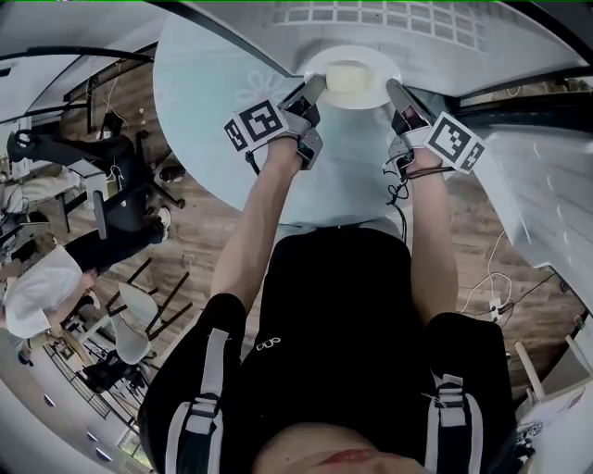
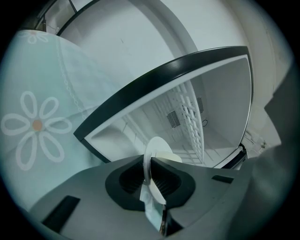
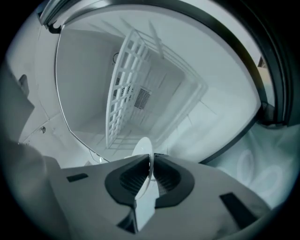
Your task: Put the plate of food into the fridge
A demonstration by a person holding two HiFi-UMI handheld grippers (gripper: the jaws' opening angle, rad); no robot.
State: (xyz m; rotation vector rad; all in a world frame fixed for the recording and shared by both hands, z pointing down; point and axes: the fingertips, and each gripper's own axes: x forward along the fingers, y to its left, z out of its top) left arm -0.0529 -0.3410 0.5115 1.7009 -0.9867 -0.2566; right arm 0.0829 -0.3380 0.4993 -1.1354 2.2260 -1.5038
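A white plate (image 1: 352, 76) with a pale block of food (image 1: 346, 74) on it is held level between both grippers, at the mouth of the open fridge (image 1: 398, 23). My left gripper (image 1: 313, 89) is shut on the plate's left rim; my right gripper (image 1: 397, 91) is shut on its right rim. In the left gripper view the plate's rim (image 2: 154, 149) stands edge-on between the dark pads, with the gripper (image 2: 150, 169) clamped on it. The right gripper view shows the same: the rim (image 3: 144, 149) is pinched in the gripper (image 3: 151, 171), and the white fridge interior lies ahead.
A white wire shelf (image 3: 125, 93) crosses the fridge cavity, also seen in the left gripper view as the wire shelf (image 2: 191, 119). The fridge's dark door frame (image 2: 154, 84) borders the opening. A pale tablecloth with a flower print (image 2: 35, 124) lies at the left. Chairs (image 1: 139, 324) and people are behind on the wooden floor.
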